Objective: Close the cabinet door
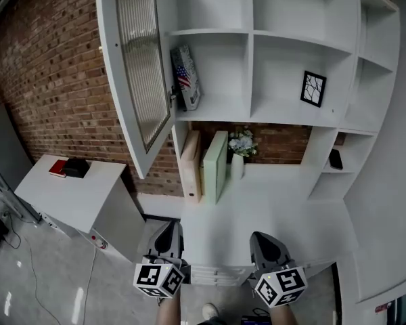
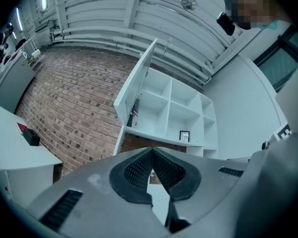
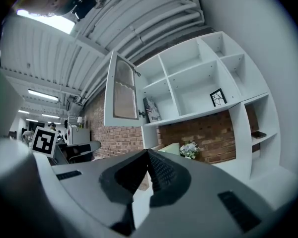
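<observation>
The cabinet door [image 1: 139, 66] hangs swung wide out from the left column of the white shelf unit [image 1: 294, 46]. It is high above and ahead of both tools and well apart from them. It lies up and a little left of the left tool [image 1: 169, 230], and further up and left of the right tool [image 1: 264, 239]. Both tools sit low in the head view at the near edge of the white worktop [image 1: 277, 202], side by side. In each gripper view the jaws are closed tip to tip with nothing between them.

The door is tall and narrow, with a white frame around a panel of ribbed glass. A small dark fitting sits low on its edge nearest the shelves. A red brick wall [image 1: 47, 73] shows to its left, and below that is a low white side worktop [image 1: 74, 195] carrying a red book [image 1: 57, 168] and a black box [image 1: 76, 167].

The compartment just right of the door holds a leaning flag-printed box [image 1: 186, 76]. Further right a small framed picture [image 1: 313, 88] stands on a shelf. Beneath the shelves a pale green board [image 1: 215, 164] leans beside a small bunch of flowers [image 1: 242, 141].
</observation>
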### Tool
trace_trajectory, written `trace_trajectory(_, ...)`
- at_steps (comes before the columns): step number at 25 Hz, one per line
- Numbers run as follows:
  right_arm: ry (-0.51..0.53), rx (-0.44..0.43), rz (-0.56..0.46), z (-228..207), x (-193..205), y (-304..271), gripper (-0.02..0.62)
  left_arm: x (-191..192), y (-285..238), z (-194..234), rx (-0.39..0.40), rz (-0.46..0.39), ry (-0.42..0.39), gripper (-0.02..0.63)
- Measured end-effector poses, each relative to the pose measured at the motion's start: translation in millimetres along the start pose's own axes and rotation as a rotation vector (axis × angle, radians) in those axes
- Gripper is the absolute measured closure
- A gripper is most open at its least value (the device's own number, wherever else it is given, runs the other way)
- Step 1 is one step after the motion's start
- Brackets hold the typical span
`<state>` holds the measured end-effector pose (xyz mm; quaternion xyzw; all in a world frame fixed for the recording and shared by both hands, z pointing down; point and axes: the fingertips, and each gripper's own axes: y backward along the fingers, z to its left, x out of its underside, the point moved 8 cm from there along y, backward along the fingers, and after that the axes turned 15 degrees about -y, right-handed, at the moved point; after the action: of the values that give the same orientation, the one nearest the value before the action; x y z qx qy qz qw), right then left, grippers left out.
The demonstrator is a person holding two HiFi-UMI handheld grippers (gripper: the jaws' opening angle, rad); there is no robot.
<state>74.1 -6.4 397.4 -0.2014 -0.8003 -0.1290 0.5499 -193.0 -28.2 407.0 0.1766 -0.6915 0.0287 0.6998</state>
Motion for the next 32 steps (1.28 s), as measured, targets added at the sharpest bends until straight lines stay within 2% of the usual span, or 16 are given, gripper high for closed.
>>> trace_trajectory(5,0.059,0.024,0.013,-10.7,-5.6,-58.3,0.595,6.9,-51.9,35.7,-0.024,-0.017,-0.003,0.595)
trace_trajectory(11,0.054,0.053,-0.008,-25.5,-6.8,-94.2,0.595,17.7,-83.3,59.1,-0.065,-0.047,-0.031,0.595)
trace_trajectory(24,0.054,0.100,-0.018,-25.6,-6.0,-104.1,0.595,13.2,-100.4,73.1,-0.049,-0.108,0.003,0.594)
trace_trajectory(32,0.069,0.056,-0.003,-19.5,-6.6,-117.4,0.595,7.4,-101.3,89.2,-0.085,-0.149,0.037,0.594)
